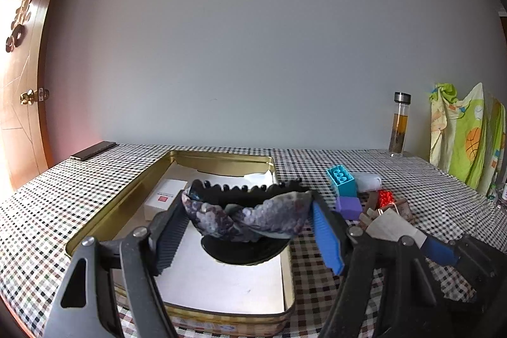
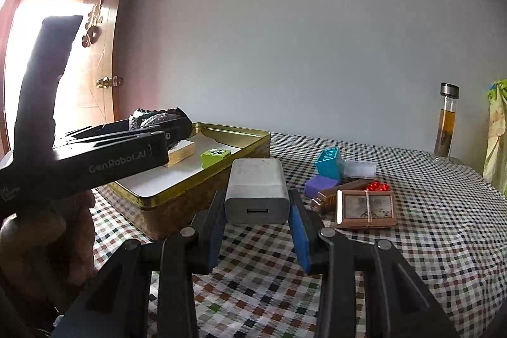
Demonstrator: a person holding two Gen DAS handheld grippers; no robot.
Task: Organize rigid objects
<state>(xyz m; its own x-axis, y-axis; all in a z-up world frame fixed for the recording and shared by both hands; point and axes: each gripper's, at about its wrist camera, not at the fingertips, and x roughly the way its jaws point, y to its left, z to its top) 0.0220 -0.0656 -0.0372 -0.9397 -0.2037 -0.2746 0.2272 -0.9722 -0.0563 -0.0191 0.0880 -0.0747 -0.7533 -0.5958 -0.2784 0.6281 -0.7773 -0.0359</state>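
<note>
While both hands hang above the checked-cloth worktop (image 2: pixel 427 211), each gripper carries something: the left gripper (image 1: pixel 250 219) has its fingers spread fairly wide and clamped end to end on a black toothed hair claw wrapped in grey-purple floral fabric (image 1: pixel 247 211), held above the open gold metal tin (image 1: pixel 126 198), probably lined up for a drop inside. Already in the tin: a white paper liner, a small white box with a red mark (image 1: pixel 163 198), and, from the right wrist view, a gold-edged block (image 2: pixel 180 152) and a lime green toy brick (image 2: pixel 215 156), so the tin reads as the collection spot. The right gripper (image 2: pixel 256 211) has its fingers narrow and pressed on the sides of a white-grey USB wall charger block (image 2: pixel 256 192), held just right of the tin's near corner, likely waiting its turn. Unsorted on the cloth to the right: a teal studded brick (image 2: pixel 329 163), a purple brick (image 2: pixel 318 184), a clear plastic case (image 2: pixel 359 169), red beads (image 2: pixel 377 186), and a brown bundle of cards tied with string (image 2: pixel 367 209). Far right, a glass bottle of amber liquid (image 2: pixel 446 122) stands well apart, likely not part of the job.
</note>
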